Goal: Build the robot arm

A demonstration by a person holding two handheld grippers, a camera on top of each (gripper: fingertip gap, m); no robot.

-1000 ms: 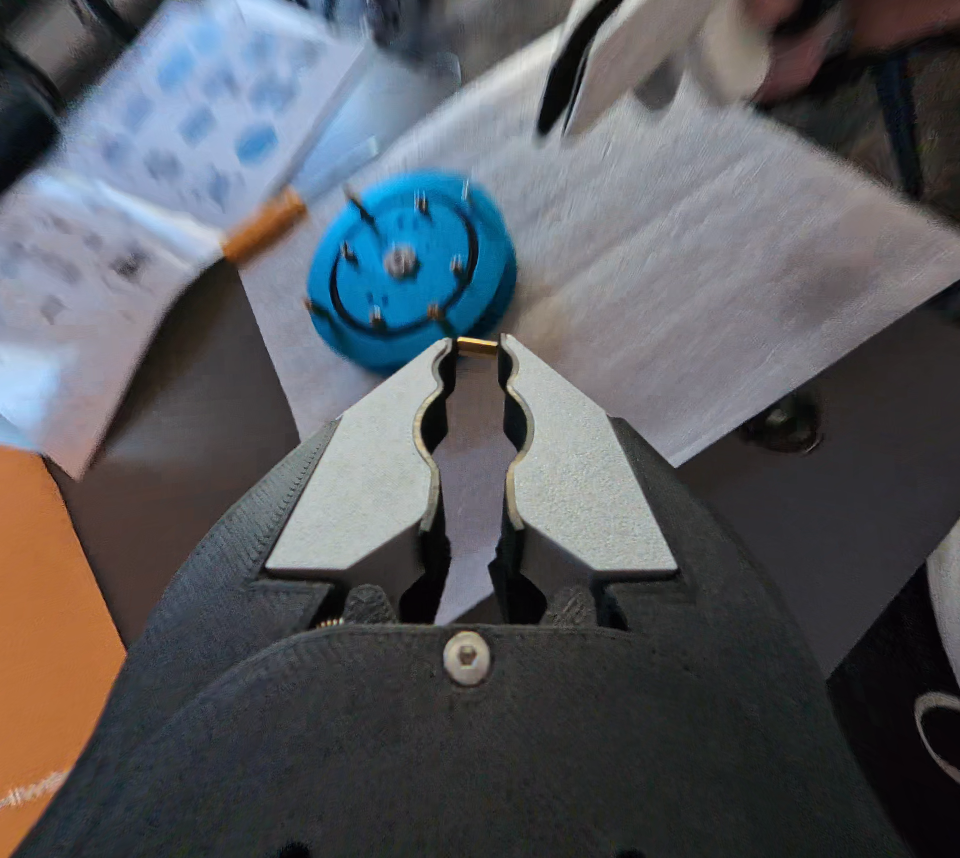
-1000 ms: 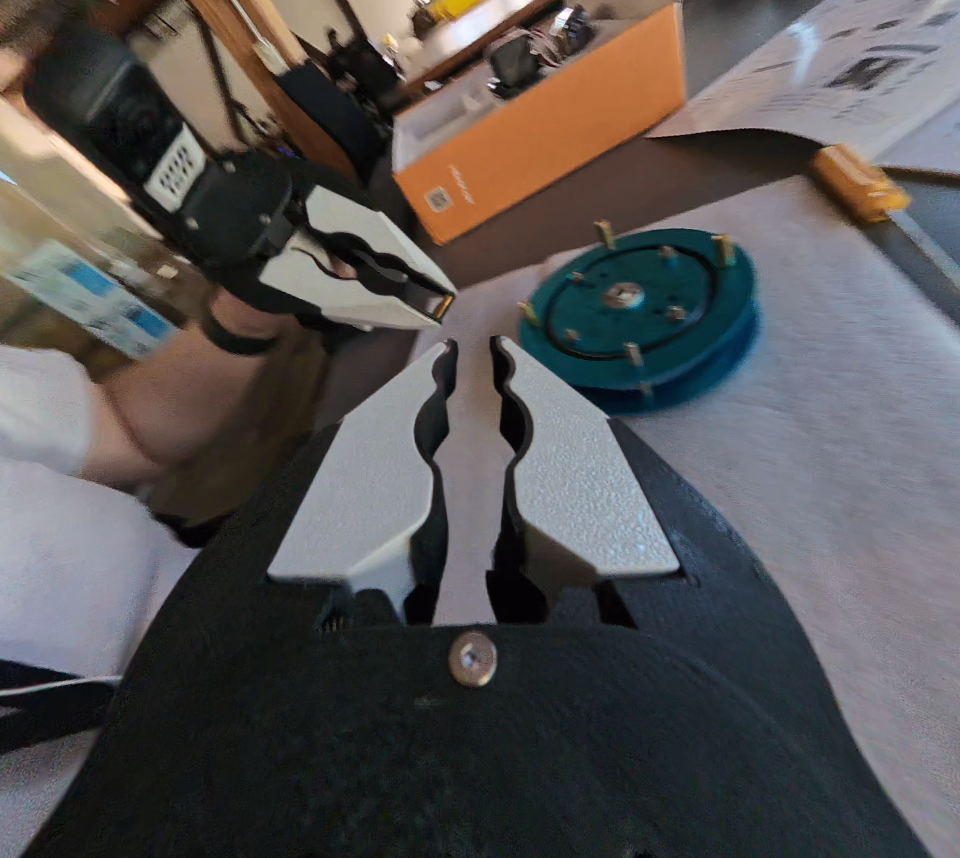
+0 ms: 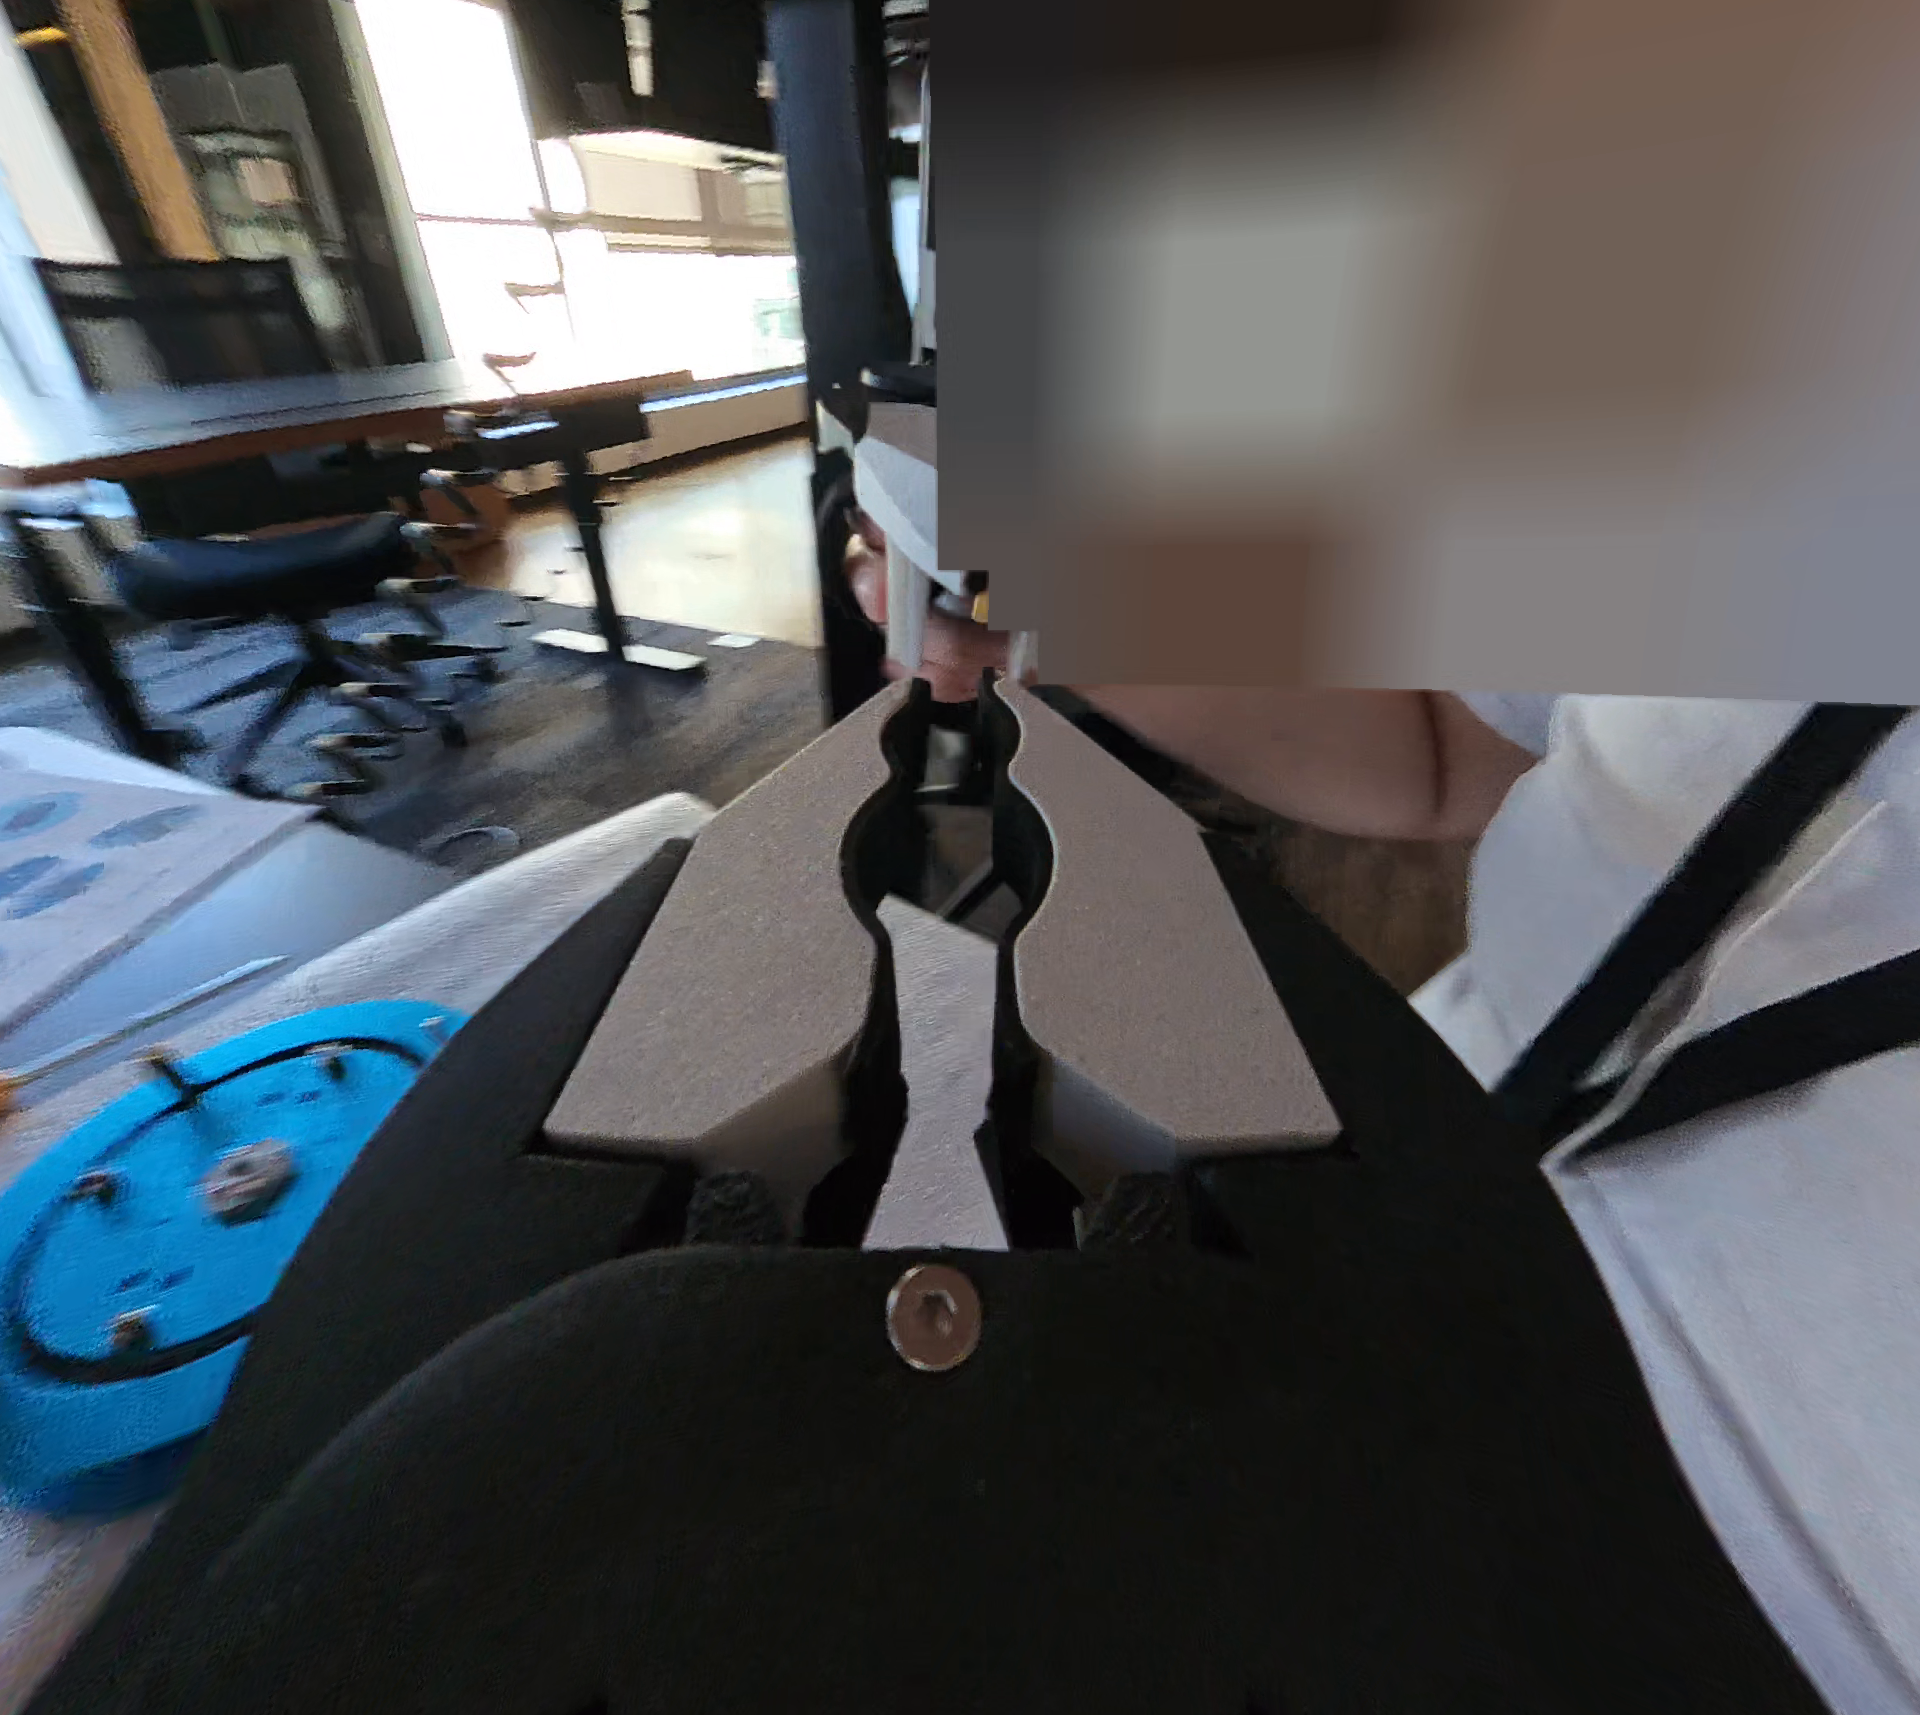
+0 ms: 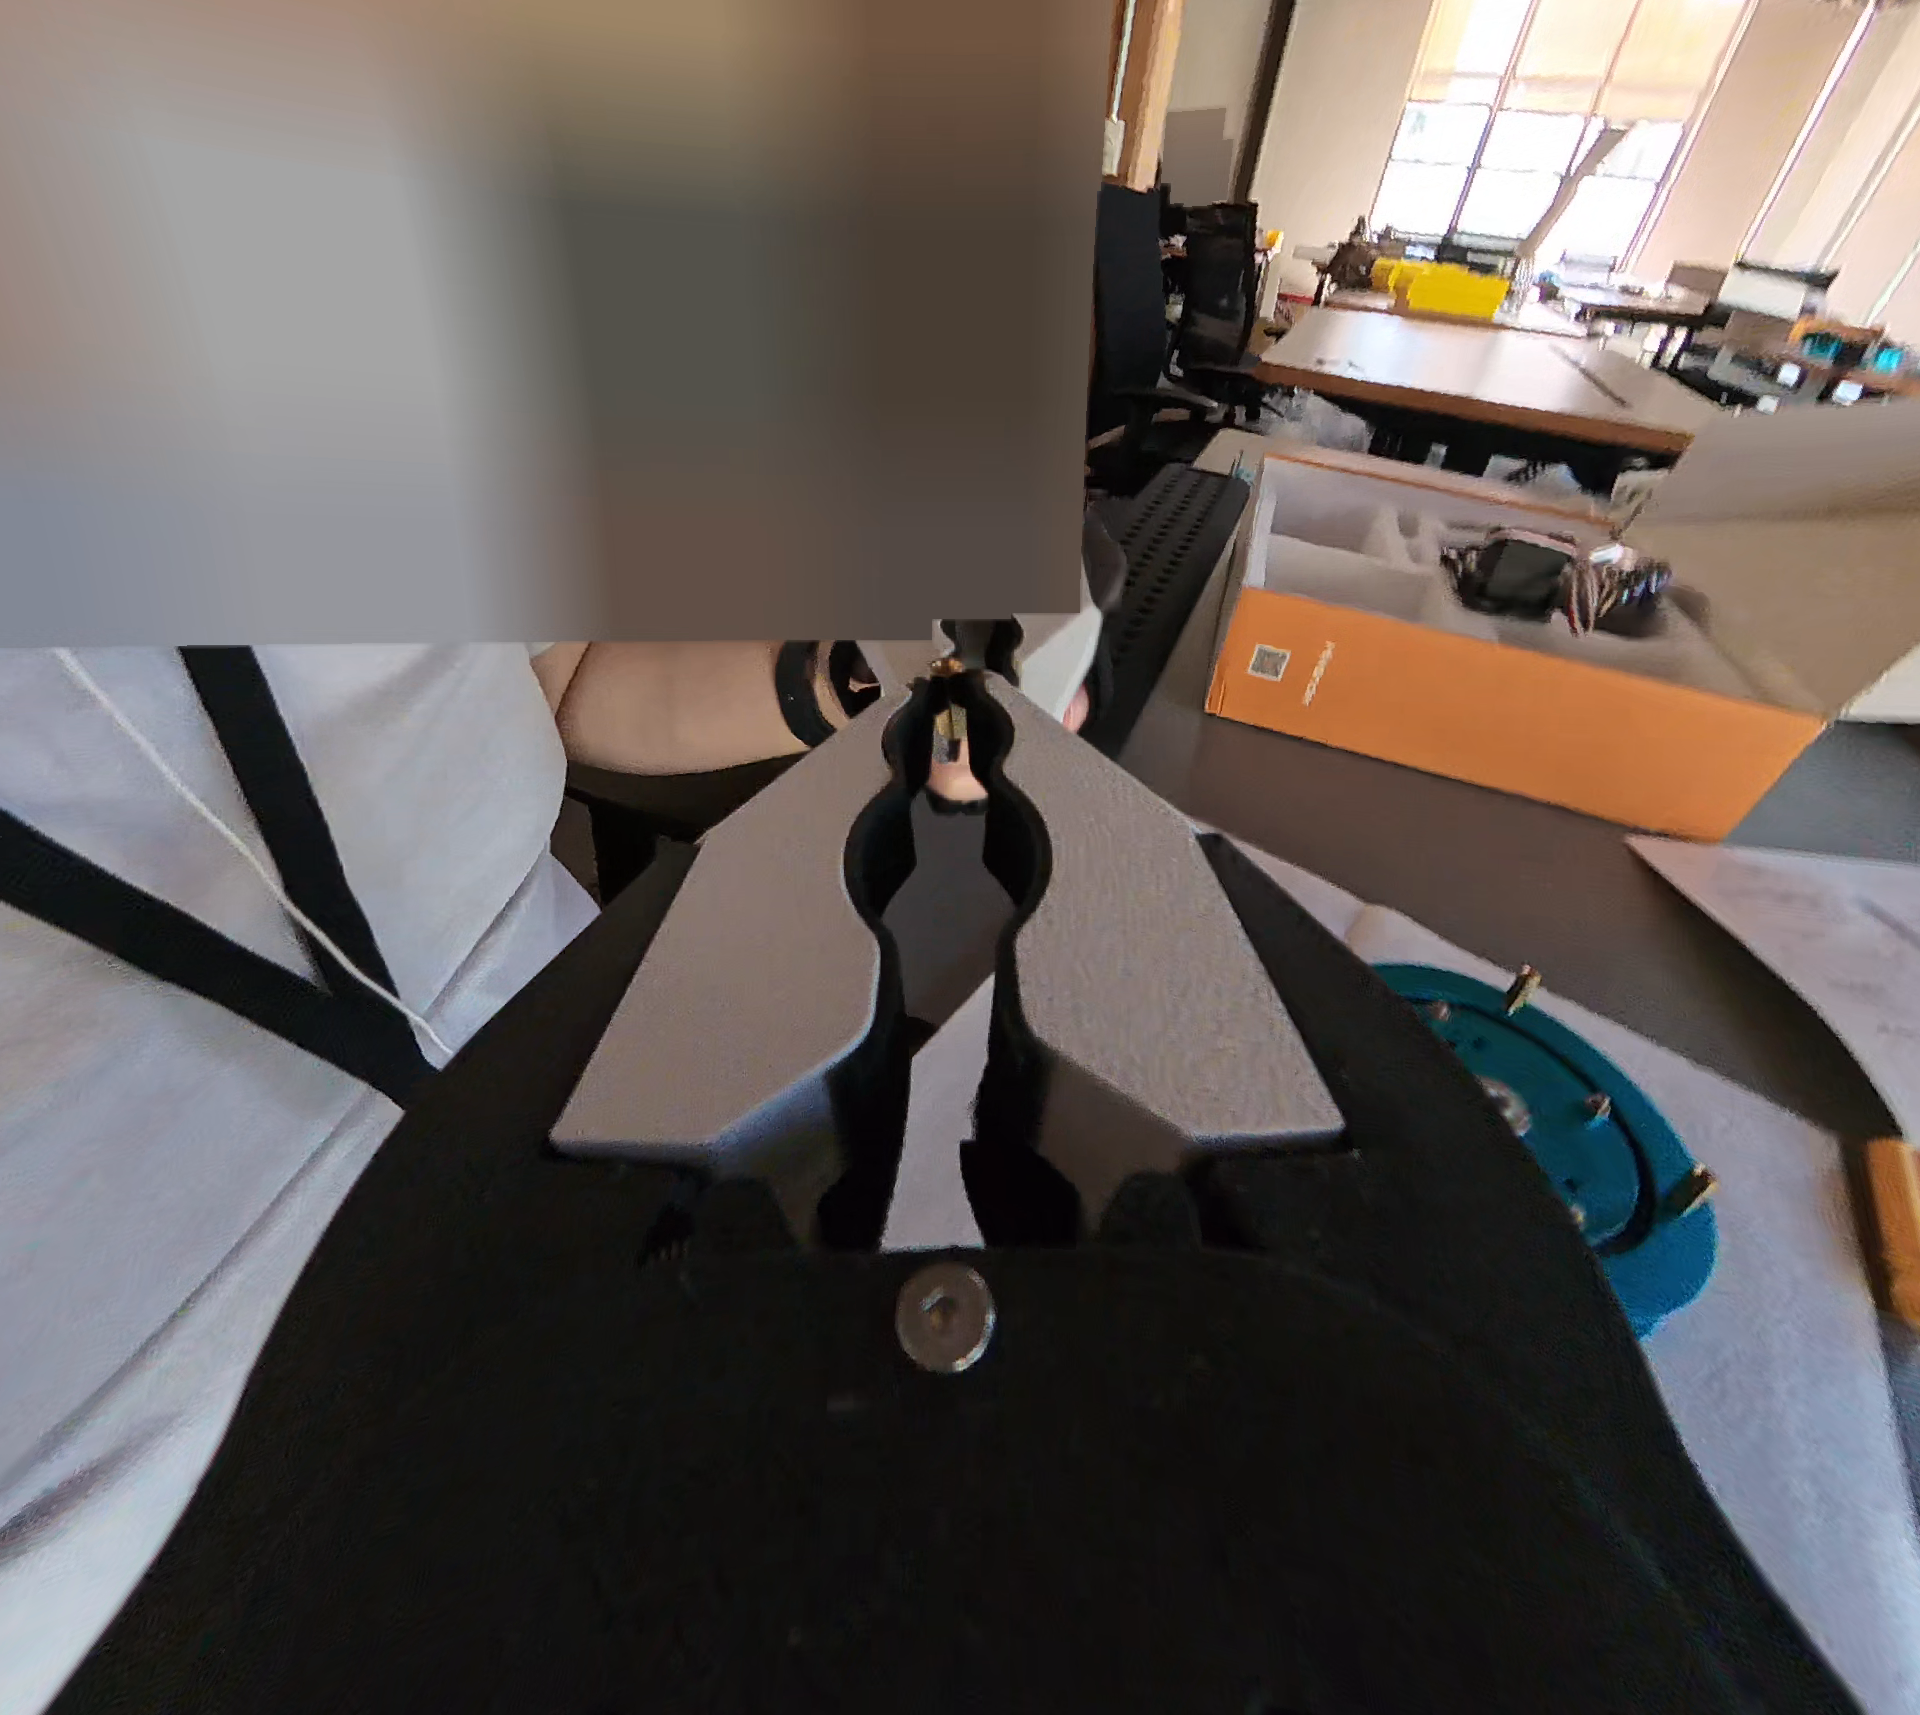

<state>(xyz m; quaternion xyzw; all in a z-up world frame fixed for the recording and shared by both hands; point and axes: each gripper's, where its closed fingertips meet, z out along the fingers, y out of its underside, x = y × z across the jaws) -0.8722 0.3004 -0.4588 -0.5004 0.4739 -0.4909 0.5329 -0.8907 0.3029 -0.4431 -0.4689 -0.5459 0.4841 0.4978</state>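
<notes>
A: Open workshop, grey table point(image 4: 1455, 844) with white cloth point(image 3: 499, 927). The blue disc point(image 3: 135, 1250) is cut off at the frame edge and blurry.

B: Left gripper point(image 3: 948, 691) is narrowed. Whether it pinches anything, can't tell. Right gripper point(image 4: 948, 697) is nearly closed, with a tiny brass piece point(image 4: 945, 666) just at its tips. Contact is unclear.
</notes>
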